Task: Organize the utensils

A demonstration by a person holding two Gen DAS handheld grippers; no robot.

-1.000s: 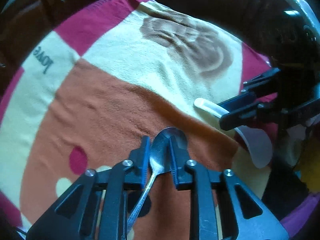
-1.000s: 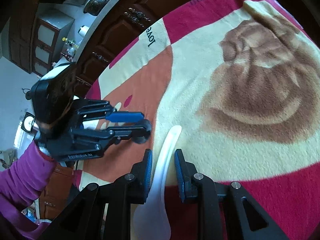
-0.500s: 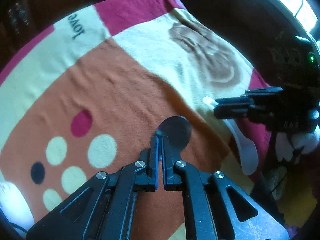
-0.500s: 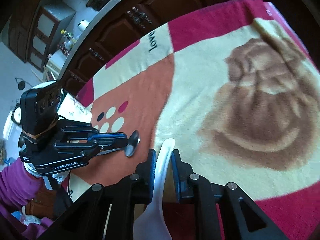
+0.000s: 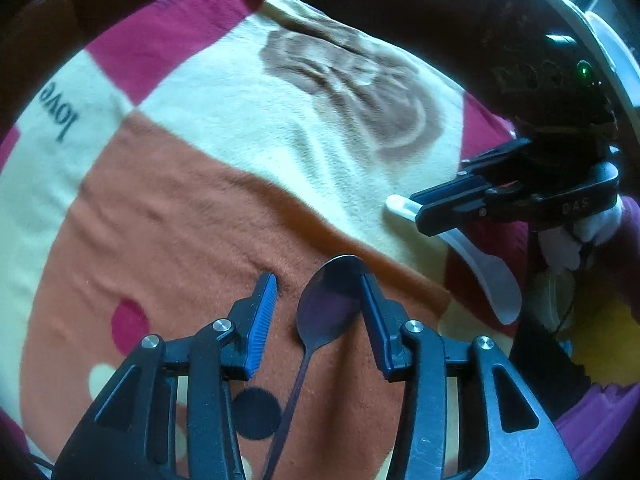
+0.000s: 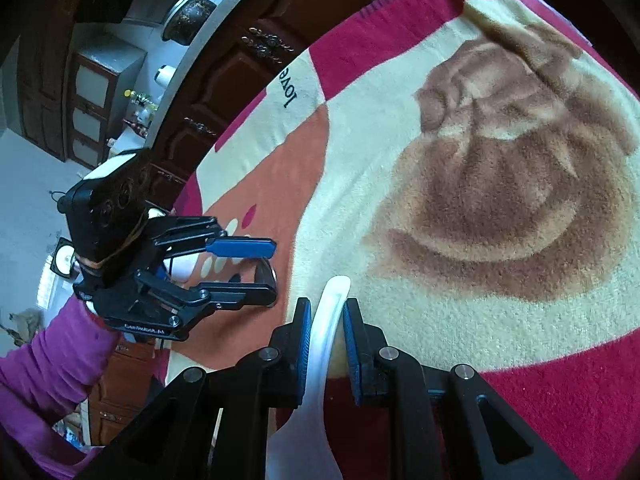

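- The left gripper [image 5: 316, 284], black with blue ribbed pads, has just been opening and its jaws now stand spread; the dark metal spoon [image 5: 330, 304] lies between them on the orange patch of the fleece blanket [image 5: 192, 208]; its bowl sits close against the right-hand pad and clear of the left-hand one, so neither pad presses on it.
- The spoon's thin handle runs back beneath the gripper, past a dark dot printed on the blanket.
- The right gripper [image 6: 326, 308] has its jaws drawn in on the handle of the white plastic spoon [image 6: 326, 344]; both blue pads pinch the handle, the tip pokes out past the fingers over the cream patch, and the bowl hangs back under the gripper.
- No container for utensils shows in either view; both spoons are at the blanket, metal one to the left of the white one.
- A magenta sleeve [image 6: 52, 360] leads to the left gripper.
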